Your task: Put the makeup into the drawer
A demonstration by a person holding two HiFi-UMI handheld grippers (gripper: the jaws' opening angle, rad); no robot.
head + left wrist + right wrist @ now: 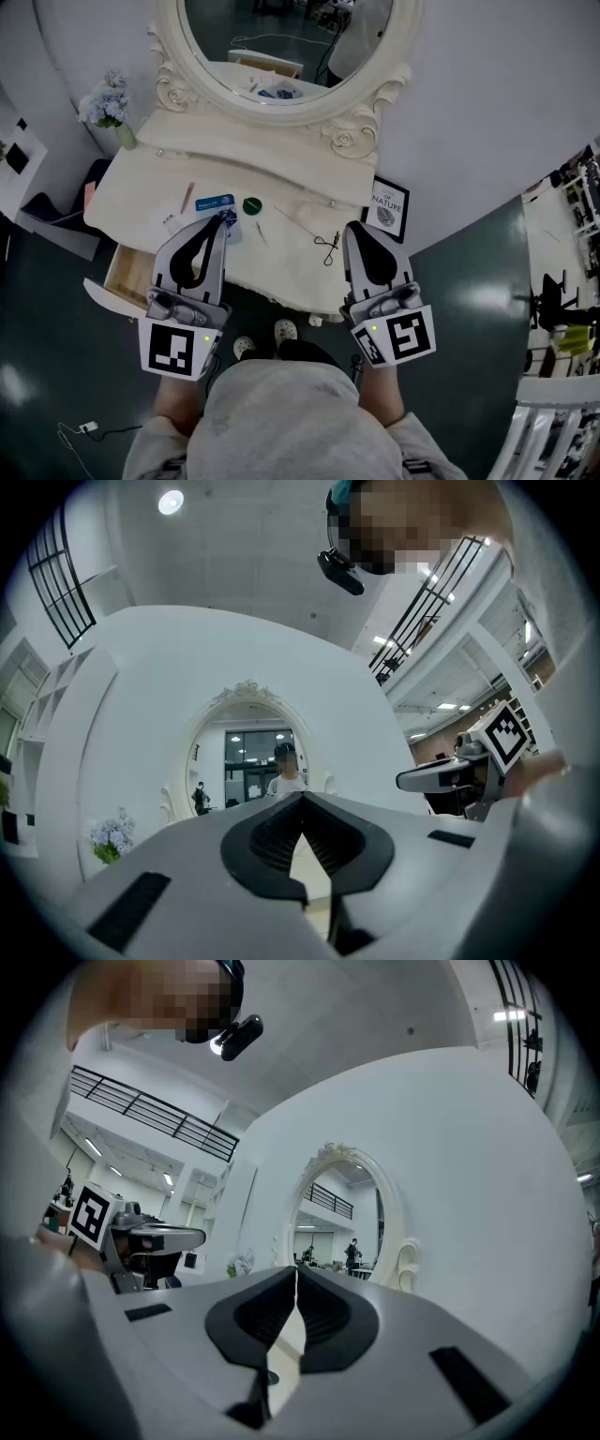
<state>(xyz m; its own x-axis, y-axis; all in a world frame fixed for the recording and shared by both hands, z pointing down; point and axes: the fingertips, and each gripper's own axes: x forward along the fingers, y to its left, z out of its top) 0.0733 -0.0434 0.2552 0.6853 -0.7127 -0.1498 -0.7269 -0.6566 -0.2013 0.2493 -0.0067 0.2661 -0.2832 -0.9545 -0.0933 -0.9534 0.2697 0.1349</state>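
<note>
On the cream vanity table (281, 267) lie makeup items: a pink pencil (187, 198), a blue packet (215, 203), a dark green round compact (251, 205), a thin stick (261, 233) and a black eyelash curler (328, 247). The drawer (119, 270) at the table's front left stands pulled out. My left gripper (223, 218) is shut and empty, its tips over the table beside the blue packet. My right gripper (352, 229) is shut and empty too, just right of the curler. Both gripper views face the oval mirror (246, 752), with the left gripper (301, 797) and the right gripper (296, 1269) held about level.
A framed "NATURE" picture (386, 207) leans at the table's right end. A vase of pale flowers (110, 106) stands at the back left. Slippers (284, 330) sit on the dark floor under the table edge, and a cable (86, 429) lies at the lower left.
</note>
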